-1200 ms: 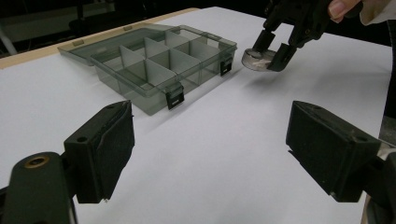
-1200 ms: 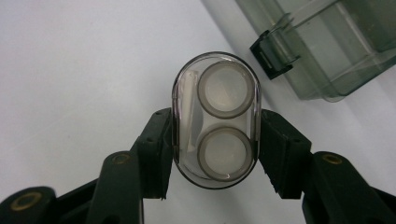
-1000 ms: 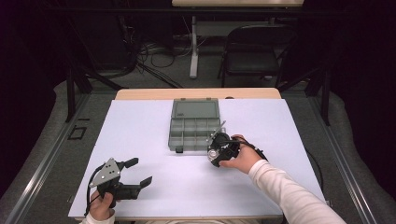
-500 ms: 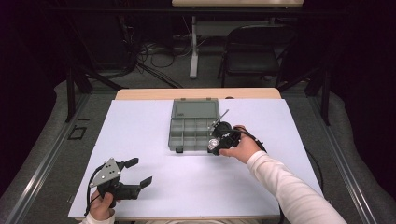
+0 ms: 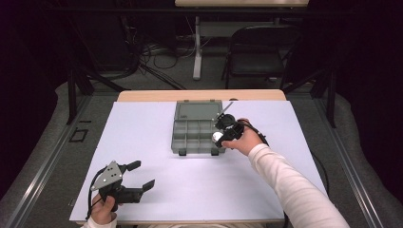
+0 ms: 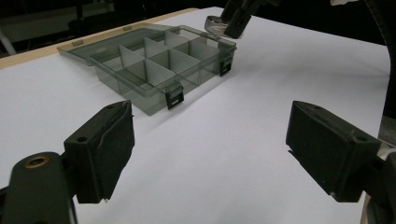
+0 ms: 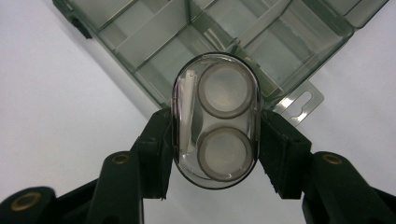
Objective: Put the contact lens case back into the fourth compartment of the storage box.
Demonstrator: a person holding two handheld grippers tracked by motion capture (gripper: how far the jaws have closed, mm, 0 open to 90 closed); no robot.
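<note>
Both right claw (image 7: 212,154) jaws clamp an oval clear case (image 7: 215,119) lengthwise (left claw (image 6: 210,154) gapes empty).

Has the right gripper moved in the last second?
Yes. The right gripper, shut on a small clear case, has moved away from the person, up over the near right corner of the open organizer box.

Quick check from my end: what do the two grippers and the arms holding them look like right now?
Both grippers are black, each with two blocky flat-faced jaws and brass-coloured rivets near the jaw bases. The left gripper carries a grey three-cornered plate and trails a black cable. A black cable trails from the right gripper too, and that arm wears a white long sleeve.
</note>
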